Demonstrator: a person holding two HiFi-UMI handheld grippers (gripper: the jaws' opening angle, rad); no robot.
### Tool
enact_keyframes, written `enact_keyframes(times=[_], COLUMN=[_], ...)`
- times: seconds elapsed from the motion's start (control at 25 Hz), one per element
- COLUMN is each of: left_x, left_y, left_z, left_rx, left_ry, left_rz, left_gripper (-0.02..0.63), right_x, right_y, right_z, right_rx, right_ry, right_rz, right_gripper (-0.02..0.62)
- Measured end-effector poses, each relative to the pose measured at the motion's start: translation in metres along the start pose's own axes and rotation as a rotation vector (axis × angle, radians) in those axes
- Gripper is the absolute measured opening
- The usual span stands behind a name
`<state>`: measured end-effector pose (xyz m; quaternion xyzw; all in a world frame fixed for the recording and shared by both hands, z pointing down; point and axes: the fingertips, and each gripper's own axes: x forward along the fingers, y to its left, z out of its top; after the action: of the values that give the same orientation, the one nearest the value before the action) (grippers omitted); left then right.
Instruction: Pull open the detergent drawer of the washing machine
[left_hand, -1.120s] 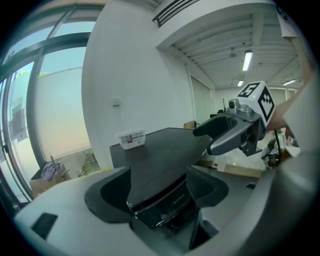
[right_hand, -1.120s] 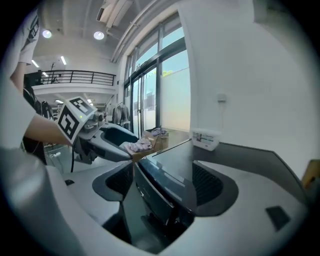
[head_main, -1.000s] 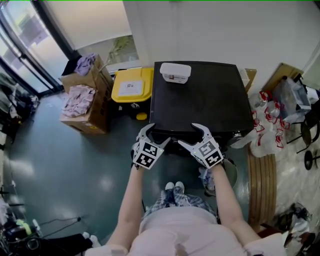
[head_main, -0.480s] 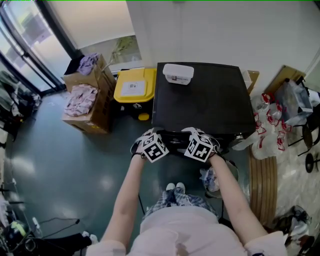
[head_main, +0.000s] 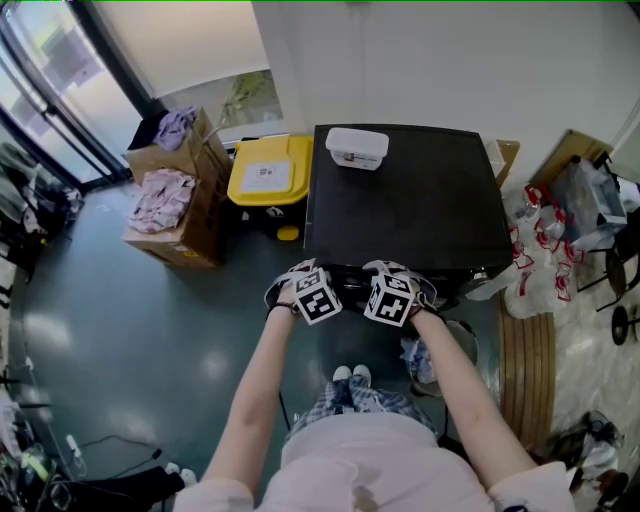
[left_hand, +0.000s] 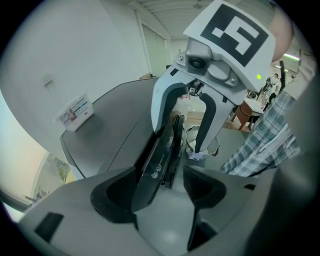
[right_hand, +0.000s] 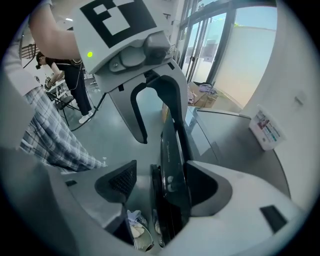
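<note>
— Grey-green floor (head_main: 150, 330), white wall (head_main: 450, 60) behind; black washing machine (head_main: 405, 200) set against it. Whereabouts of detergent drawer (left_hand: 159, 159)?
— Judged to sit in glossy black front strip (right_hand: 172, 185) just under top edge, apparently closed; no seam made out. Strip straddled by 2 tools side by side, left gripper (left_hand: 179, 140) and right gripper (right_hand: 162, 145).
— Jaws?
— Apart on both, just been closing, strip between them, pads not seen pressing.
— Handling?
— Judged rigid plastic, light, smooth, slippery; likely stiff on its runners. Best taken at lower lip or recess, pulled straight outward without twisting.
</note>
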<state>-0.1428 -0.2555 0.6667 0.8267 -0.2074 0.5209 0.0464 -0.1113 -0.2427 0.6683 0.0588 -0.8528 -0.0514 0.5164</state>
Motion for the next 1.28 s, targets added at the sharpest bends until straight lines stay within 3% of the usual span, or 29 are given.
enact_keyframes(times=[0.24,0.64,0.8,1.28], left_x=[0.004,0.007,0.007,0.006], left_y=[0.005,0.019,0.022,0.021], left_z=[-0.001,0.001,0.001,-0.003], left_rx=[0.039,0.111,0.118,0.184], left_ry=[0.034,0.049,0.046,0.069], left_rz=[0.019,0.145,0.180,0.170], left_gripper=[0.292,0.131,0.086,0.071], right_x=[0.000,-0.001,0.001,0.001], right_y=[-0.009,-0.024,-0.025,-0.024], right_z=[0.000,0.000,-0.001,0.002], right_rx=[-0.016,-0.112,-0.127,-0.119], right_ry=[0.010,0.071,0.089,0.095], right_rz=[-0.043,-0.192,-0.234,-0.208], right_gripper=[0.266,0.100,0.072,0.063])
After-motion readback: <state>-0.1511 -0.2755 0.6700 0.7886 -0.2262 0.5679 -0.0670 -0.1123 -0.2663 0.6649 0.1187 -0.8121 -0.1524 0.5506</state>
